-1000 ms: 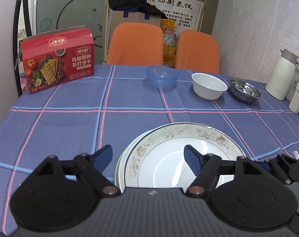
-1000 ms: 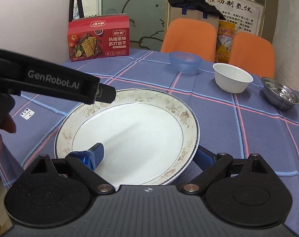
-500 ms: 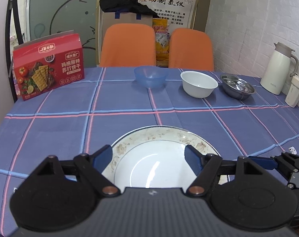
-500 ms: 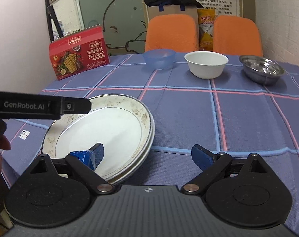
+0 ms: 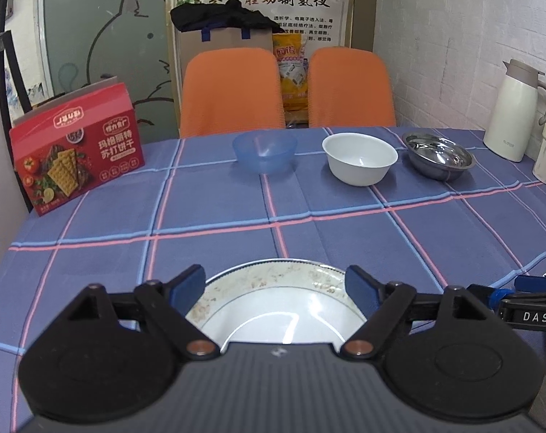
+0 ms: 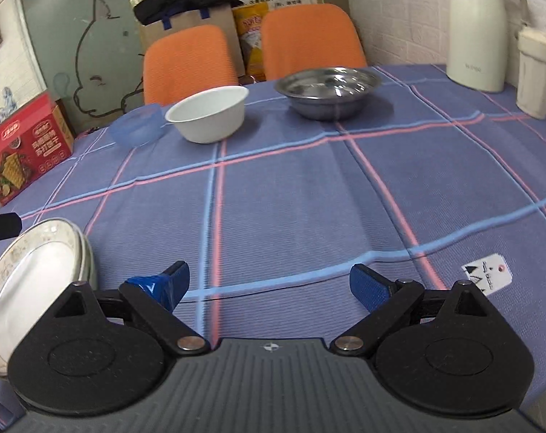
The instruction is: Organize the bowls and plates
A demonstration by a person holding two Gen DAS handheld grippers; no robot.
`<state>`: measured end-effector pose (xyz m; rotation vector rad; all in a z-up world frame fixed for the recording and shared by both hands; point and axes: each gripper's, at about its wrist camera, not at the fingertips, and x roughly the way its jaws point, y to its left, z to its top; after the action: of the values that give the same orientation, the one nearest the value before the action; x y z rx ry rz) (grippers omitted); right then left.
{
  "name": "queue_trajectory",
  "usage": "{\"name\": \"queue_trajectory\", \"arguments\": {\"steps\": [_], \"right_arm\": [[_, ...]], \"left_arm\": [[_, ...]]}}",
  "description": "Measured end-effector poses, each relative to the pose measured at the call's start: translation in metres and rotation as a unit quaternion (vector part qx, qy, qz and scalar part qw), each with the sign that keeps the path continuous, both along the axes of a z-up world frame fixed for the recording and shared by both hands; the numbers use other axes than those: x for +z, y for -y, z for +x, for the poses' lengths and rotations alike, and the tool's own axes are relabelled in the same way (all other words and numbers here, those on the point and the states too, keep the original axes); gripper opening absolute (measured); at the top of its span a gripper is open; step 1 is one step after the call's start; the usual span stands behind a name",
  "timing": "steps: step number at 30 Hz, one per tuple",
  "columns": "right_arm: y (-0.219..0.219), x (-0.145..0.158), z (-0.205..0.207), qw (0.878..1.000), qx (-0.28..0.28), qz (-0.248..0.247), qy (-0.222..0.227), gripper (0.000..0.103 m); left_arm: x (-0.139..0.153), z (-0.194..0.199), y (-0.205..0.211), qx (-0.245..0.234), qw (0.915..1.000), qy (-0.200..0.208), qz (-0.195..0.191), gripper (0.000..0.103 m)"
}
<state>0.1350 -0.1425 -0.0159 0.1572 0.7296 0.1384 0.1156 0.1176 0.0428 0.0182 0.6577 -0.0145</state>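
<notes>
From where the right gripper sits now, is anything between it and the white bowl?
Nothing visible. Bare tablecloth runs from the open right gripper to the white bowl. The blue bowl sits left of it, the steel bowl right.

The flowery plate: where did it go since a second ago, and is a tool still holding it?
The right tool let the flowery plate go: it was pinching the rim, and now it is open and has swung right, away from the stack. The plate now lies flat on the plate under it. The left tool stays open above the stack. The blue bowl, white bowl and steel bowl have not moved.
</notes>
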Motion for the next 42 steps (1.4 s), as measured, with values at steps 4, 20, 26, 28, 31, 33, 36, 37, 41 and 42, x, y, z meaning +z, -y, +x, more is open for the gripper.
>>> {"name": "queue_trajectory", "arguments": {"steps": [4, 20, 26, 28, 31, 33, 36, 37, 41, 42], "right_arm": [[0.013, 0.0, 0.003, 1.0, 0.0, 0.016, 0.007, 0.083], [0.07, 0.016, 0.045, 0.998, -0.014, 0.045, 0.031, 0.083], [0.096, 0.03, 0.068, 0.998, -0.027, 0.024, 0.054, 0.083], [0.103, 0.029, 0.074, 0.998, -0.028, 0.019, 0.053, 0.083], [0.109, 0.023, 0.078, 0.998, -0.023, 0.022, 0.05, 0.083], [0.111, 0.017, 0.082, 0.999, -0.016, 0.024, 0.043, 0.083], [0.113, 0.012, 0.094, 0.999, -0.012, 0.025, 0.032, 0.083], [0.113, 0.012, 0.098, 0.999, -0.011, 0.026, 0.031, 0.083], [0.113, 0.019, 0.112, 0.999, 0.0, 0.018, 0.042, 0.083], [0.113, 0.022, 0.117, 0.999, 0.004, 0.016, 0.047, 0.083]], "left_arm": [[0.001, 0.014, 0.018, -0.011, 0.9998, -0.002, 0.014, 0.083], [0.026, 0.081, 0.08, -0.076, 0.9951, -0.012, 0.062, 0.083], [0.045, 0.128, 0.107, -0.099, 0.9935, 0.011, 0.056, 0.084], [0.04, 0.144, 0.115, -0.105, 0.9932, 0.002, 0.05, 0.084], [0.025, 0.156, 0.121, -0.106, 0.9935, -0.022, 0.034, 0.084], [0.013, 0.159, 0.121, -0.108, 0.9931, -0.04, 0.022, 0.084], [0.002, 0.169, 0.129, -0.109, 0.9922, -0.055, 0.025, 0.084], [0.002, 0.173, 0.132, -0.108, 0.9923, -0.053, 0.027, 0.084], [0.013, 0.193, 0.146, -0.123, 0.9917, -0.031, 0.02, 0.084], [0.015, 0.2, 0.151, -0.126, 0.9916, -0.024, 0.017, 0.084]]}}
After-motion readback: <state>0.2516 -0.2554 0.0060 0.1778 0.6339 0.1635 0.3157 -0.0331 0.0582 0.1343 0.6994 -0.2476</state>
